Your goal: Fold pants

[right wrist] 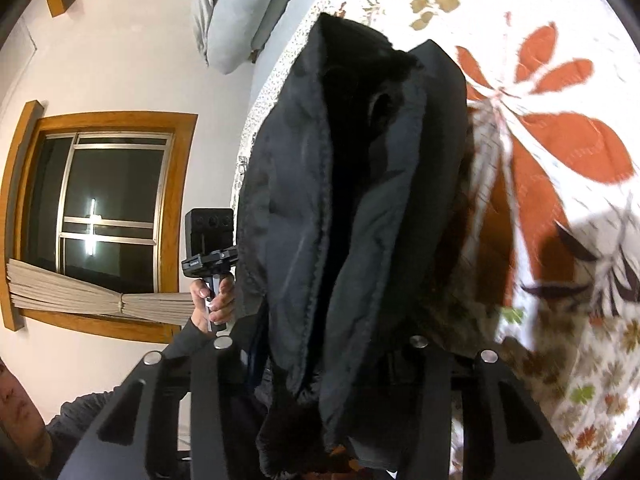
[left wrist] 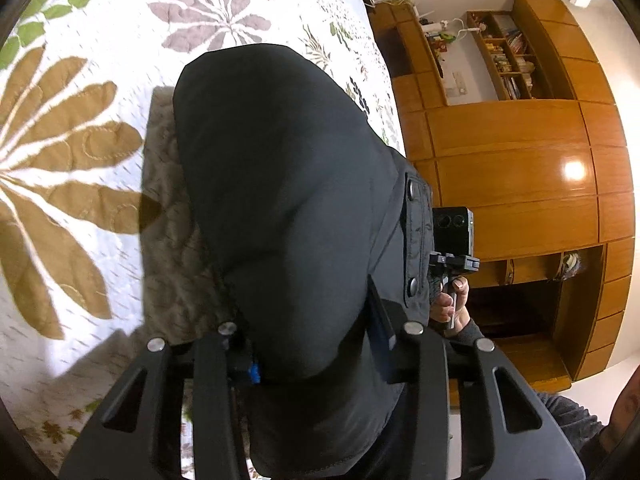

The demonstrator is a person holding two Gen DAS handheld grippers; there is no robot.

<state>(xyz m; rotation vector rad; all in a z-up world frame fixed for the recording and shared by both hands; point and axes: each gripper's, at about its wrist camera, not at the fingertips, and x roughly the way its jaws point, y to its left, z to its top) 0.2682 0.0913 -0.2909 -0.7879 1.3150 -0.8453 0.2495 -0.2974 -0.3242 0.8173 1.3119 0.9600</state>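
The black padded pants [left wrist: 288, 208] hang in the air above the floral bedspread [left wrist: 72, 184]. My left gripper [left wrist: 316, 364] is shut on one part of the pants, which bulge out ahead of its fingers and hide the tips. In the right wrist view the pants [right wrist: 352, 184] hang as a thick folded bundle with dark fleece lining showing. My right gripper [right wrist: 320, 368] is shut on that bundle. Each view shows the other gripper's handle, held in a hand beside the cloth: the right one [left wrist: 454, 240] and the left one [right wrist: 210, 240].
The quilted bedspread [right wrist: 560, 160] with large leaf prints lies under the pants. A wooden wardrobe and shelves [left wrist: 520, 160] stand beyond the bed's edge. A window [right wrist: 108, 200] and a grey pillow [right wrist: 236, 8] are on the other side.
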